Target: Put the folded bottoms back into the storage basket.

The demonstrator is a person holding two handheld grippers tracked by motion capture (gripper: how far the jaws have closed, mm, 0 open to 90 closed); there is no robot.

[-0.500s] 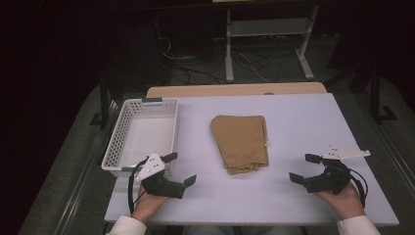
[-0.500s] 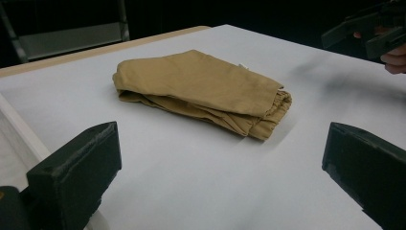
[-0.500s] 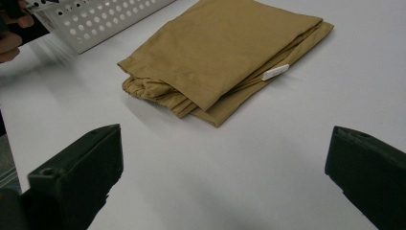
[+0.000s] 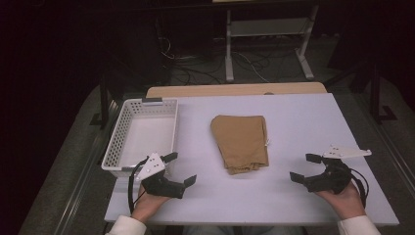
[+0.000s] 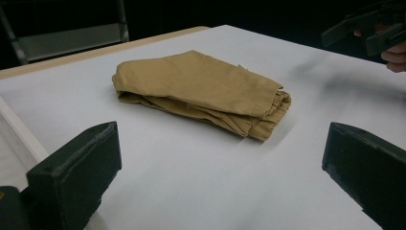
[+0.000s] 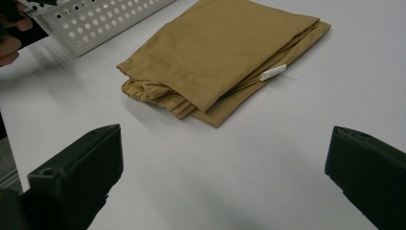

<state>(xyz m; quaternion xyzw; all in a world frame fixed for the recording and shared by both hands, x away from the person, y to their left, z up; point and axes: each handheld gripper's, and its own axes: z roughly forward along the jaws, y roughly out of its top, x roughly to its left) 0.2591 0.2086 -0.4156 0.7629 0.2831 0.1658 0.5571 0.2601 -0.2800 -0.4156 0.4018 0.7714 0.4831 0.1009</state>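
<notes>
High view first: the folded tan garment (image 4: 241, 142) lies flat in the middle of the white table (image 4: 293, 117), and everything is placed from it. To its left, well apart, the white perforated basket (image 4: 147, 132) sits along the table's left edge. Nearer the person and left of the garment, the left claw (image 4: 180, 169) hangs just above the table, jaws spread wide, nothing between them, close to the basket's near corner. Right of the garment and also on the near side, the right claw (image 4: 306, 168) is spread just as wide and grips nothing. Both claws are apart from the cloth.

Left gripper view now: the two black jaws rise at the bottom corners, far apart, with bare table between them. The garment (image 5: 203, 91) lies beyond them, its gathered waistband end turned towards the right. Past the garment, at the upper right, the right claw (image 5: 368, 28) shows in the person's hand.

Right gripper view: jaws released again, wide, bare table between. The garment (image 6: 220, 62) lies ahead, a small white tag (image 6: 273, 72) on its right edge. Beyond it to the left stands the basket (image 6: 100, 19).
</notes>
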